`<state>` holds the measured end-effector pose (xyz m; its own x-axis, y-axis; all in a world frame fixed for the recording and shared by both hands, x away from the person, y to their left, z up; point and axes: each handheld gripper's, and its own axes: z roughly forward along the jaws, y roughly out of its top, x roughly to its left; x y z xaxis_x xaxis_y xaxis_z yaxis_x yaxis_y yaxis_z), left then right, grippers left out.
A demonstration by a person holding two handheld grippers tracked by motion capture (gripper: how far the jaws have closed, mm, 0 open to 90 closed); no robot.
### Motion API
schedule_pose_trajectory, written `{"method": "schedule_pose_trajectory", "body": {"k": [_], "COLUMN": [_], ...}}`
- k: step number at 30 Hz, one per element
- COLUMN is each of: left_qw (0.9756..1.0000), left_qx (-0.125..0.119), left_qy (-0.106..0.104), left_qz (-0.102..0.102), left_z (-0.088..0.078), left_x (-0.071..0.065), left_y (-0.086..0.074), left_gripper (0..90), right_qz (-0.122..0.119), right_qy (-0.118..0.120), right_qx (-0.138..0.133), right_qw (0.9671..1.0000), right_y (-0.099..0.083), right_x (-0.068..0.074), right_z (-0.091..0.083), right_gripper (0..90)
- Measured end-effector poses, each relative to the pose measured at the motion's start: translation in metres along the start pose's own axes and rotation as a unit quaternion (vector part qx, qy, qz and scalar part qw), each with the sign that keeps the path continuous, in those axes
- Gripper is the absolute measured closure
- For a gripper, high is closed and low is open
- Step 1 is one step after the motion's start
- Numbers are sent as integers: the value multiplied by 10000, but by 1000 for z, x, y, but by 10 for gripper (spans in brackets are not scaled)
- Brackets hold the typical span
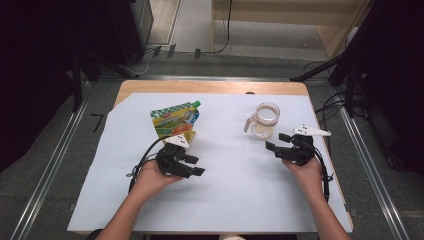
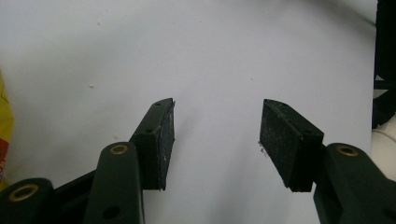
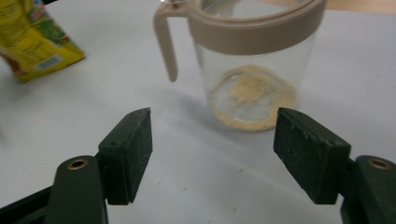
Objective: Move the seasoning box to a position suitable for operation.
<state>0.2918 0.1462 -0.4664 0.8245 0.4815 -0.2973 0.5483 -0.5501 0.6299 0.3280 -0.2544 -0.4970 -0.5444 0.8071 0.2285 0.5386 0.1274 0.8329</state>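
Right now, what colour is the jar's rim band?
Beige, on the clear jar; right gripper view shows it best.

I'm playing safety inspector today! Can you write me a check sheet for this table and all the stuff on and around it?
Surface: white sheet over a wooden table; a few crumbs near the jar.
Job's things: clear jar with beige rim and handle, upright, a little tan powder at its bottom; green and yellow pouch beside the left gripper.
Clutter: nothing seen.
Grippers: left gripper open, nothing between its fingers; right gripper open, aimed at the jar, not touching it.
Cables: black cable loops from the left gripper; another trails from the right.
Surroundings: grey floor, metal rails, dark stands, loose wires at the far side.
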Motion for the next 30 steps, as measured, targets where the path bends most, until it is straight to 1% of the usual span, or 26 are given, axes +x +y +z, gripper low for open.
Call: {"method": "schedule_pose_trajectory", "body": {"k": [1,3,5,7,8,10,13,15,17,19,20,22,24,26,27,29,30], "left_qw": [10000,10000,10000,10000,10000,10000,10000,10000,10000,9999,9999,9999,9998,9997,9996,9995,9995], "left_qx": [10,34,33,30,31,18,23,16,21,9,-4,-9,-38,-78,-109,-137,-137], "left_qy": [-7,14,20,20,24,12,28,31,57,69,83,93,125,144,116,95,95], "left_qz": [1,32,33,12,11,4,-13,-31,-54,-77,-82,-126,-142,-179,-237,-284,-277], "left_z": [0,0,1,1,1,1,0,-1,-3,-4,-6,-8,-10,-12,-13,-13,-13], "left_x": [0,0,0,0,-1,-2,-2,-3,-3,-3,-4,-4,-4,-3,-3,-3,-3], "left_y": [0,0,0,-1,-1,-2,-5,-6,-8,-10,-12,-14,-17,-19,-20,-21,-22], "left_gripper": [455,455,455,456,456,456,456,456,455,455,455,455,455,455,455,454,454], "right_qz": [8,91,86,140,201,167,140,148,130,93,42,-38,-112,-131,-97,-10,-6], "right_qy": [-77,-334,-340,-199,-161,-373,-409,-529,-474,-477,-548,-697,-799,-862,-873,-869,-862], "right_qx": [-22,62,-18,-191,-146,-79,-133,-95,-84,-134,-168,-153,-161,-201,-237,-350,-383], "right_qw": [10000,9994,9994,9995,9996,9991,9990,9984,9988,9987,9983,9974,9966,9960,9958,9956,9955], "right_y": [0,6,9,10,12,15,17,18,19,21,22,23,24,24,24,24,23], "right_x": [-1,-2,-2,-4,-6,-7,-12,-14,-14,-11,-10,-7,-5,-5,-4,-6,-6], "right_z": [2,7,9,11,14,19,26,31,37,42,45,52,58,64,66,72,73], "right_gripper": [268,259,234,208,201,211,213,226,208,196,176,142,124,113,107,94,92]}}
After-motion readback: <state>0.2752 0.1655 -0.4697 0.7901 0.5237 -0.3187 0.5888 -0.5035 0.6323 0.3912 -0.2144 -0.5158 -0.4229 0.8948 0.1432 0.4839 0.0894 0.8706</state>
